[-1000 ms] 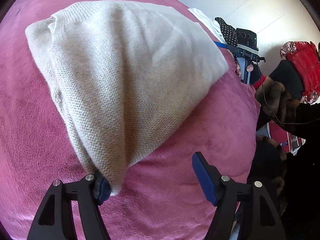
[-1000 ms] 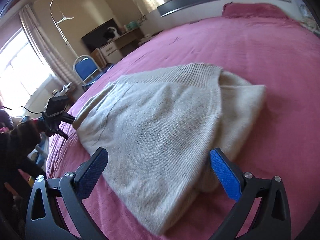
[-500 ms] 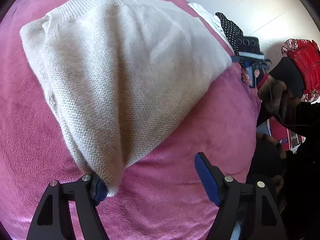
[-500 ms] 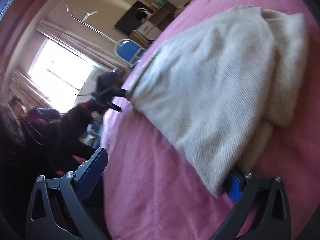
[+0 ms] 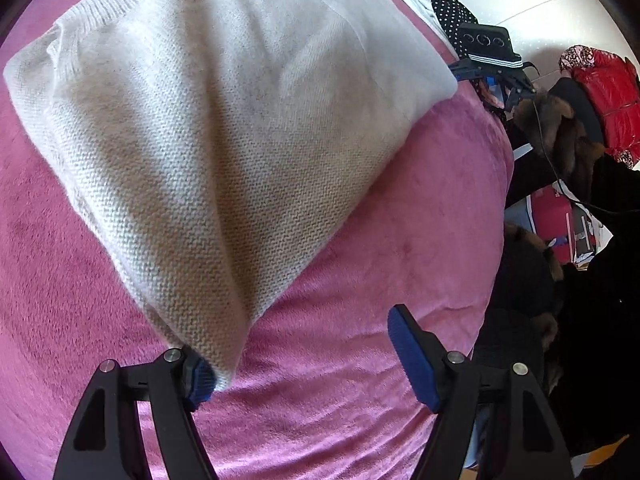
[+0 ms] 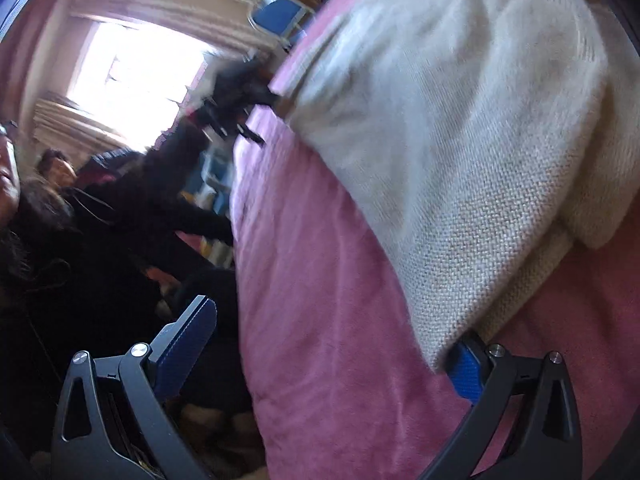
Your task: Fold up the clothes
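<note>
The left gripper (image 5: 308, 360) and the right gripper (image 6: 324, 356) both gape wide, clamping nothing. Each has one ribbed blue pad tucked under a corner of the folded cream knit sweater (image 5: 224, 120) on the plush pink bedspread (image 5: 360, 260).

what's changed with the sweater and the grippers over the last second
The right hand-held gripper swung round to the sweater's near corner, one pad now under its edge. The left hand-held gripper edged closer. Neither has closed; the sweater lies folded on the pink bedspread as before.
</note>
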The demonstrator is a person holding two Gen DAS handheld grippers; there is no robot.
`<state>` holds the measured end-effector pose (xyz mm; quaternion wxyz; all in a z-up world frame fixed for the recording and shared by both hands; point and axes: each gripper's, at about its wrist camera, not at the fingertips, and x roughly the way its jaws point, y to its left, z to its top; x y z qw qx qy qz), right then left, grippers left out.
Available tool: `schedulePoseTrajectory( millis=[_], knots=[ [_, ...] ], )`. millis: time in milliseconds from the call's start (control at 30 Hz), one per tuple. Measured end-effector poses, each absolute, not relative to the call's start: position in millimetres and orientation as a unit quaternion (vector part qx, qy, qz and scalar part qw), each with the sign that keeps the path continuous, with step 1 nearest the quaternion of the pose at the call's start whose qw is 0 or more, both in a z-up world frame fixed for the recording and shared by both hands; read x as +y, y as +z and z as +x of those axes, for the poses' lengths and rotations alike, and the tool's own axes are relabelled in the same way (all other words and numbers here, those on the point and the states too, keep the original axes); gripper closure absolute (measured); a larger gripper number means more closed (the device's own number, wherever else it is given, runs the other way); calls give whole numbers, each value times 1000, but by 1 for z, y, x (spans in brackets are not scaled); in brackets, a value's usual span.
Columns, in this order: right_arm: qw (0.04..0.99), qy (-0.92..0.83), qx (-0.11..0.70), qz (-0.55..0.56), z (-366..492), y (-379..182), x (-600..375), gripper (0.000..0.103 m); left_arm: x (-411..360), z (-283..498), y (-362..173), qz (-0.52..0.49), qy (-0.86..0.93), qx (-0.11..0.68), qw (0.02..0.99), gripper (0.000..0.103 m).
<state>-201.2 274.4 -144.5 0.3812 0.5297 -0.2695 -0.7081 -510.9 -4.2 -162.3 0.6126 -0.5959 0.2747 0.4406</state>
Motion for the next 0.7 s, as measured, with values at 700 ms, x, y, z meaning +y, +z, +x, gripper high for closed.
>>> schedulePoseTrajectory(
  millis=[700],
  knots=[
    [-92, -884, 60, 454, -293, -93, 99, 0, 62, -441, -121, -370, 741, 320, 461, 26]
  ],
)
